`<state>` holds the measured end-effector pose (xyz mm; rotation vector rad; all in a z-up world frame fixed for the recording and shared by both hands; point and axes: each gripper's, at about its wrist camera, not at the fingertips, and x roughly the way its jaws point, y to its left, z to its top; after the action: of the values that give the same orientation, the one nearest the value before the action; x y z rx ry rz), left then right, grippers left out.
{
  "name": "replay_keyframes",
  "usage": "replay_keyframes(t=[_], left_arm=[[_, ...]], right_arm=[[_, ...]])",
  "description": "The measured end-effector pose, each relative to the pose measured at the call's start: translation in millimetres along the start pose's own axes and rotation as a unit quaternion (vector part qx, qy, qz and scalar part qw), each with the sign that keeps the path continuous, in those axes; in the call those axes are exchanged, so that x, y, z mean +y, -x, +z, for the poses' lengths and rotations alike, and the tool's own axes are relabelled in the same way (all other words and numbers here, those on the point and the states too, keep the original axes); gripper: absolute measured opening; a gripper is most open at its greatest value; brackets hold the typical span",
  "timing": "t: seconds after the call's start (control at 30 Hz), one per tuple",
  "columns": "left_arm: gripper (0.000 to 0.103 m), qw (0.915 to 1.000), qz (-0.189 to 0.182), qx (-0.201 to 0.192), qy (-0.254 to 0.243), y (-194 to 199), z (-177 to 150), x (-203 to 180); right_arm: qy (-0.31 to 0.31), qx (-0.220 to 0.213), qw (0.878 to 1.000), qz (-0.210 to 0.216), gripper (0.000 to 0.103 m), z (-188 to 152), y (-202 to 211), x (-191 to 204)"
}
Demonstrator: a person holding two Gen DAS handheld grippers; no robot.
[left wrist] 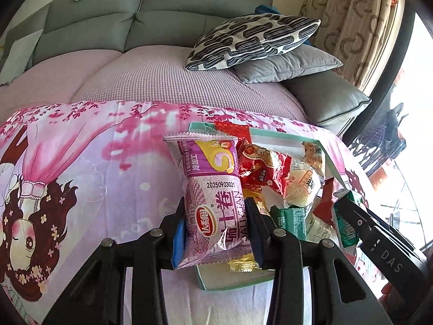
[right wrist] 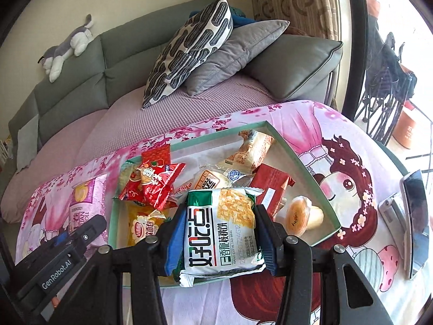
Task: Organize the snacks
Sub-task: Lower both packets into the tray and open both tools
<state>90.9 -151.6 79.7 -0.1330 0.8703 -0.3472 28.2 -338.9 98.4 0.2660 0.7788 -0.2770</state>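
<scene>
A purple cake-roll packet point(left wrist: 213, 203) is clamped in the left gripper point(left wrist: 215, 233), its long axis running along the fingers, away from the camera, over the left edge of the green tray point(right wrist: 297, 159). A green-and-white biscuit packet point(right wrist: 220, 230) is gripped likewise in the right gripper point(right wrist: 219, 237) above the tray's near edge. Both hang above the pink printed cloth point(left wrist: 94, 162). Slippery film may slide from the pads; the heaped snacks could be knocked over the tray's rim.

tray point(left wrist: 230, 284): near rim behind purple roll pack point(left wrist: 213, 203) | phone point(right wrist: 415, 224): screen unreadable
</scene>
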Motion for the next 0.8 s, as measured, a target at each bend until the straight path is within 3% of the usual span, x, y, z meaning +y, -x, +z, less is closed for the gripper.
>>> replay_keyframes(t=[0.53, 0.8], left_arm=[[0.041, 0.9985, -0.001, 0.035, -0.043, -28, -10, -22], [0.041, 0.9983, -0.006, 0.051, -0.027, -42, -11, -16]], right_arm=[[-0.007, 0.033, 0.999, 0.001, 0.052, -14, -37, -12], [-0.013, 0.041, 0.999, -0.006, 0.052, -16, -47, -18]])
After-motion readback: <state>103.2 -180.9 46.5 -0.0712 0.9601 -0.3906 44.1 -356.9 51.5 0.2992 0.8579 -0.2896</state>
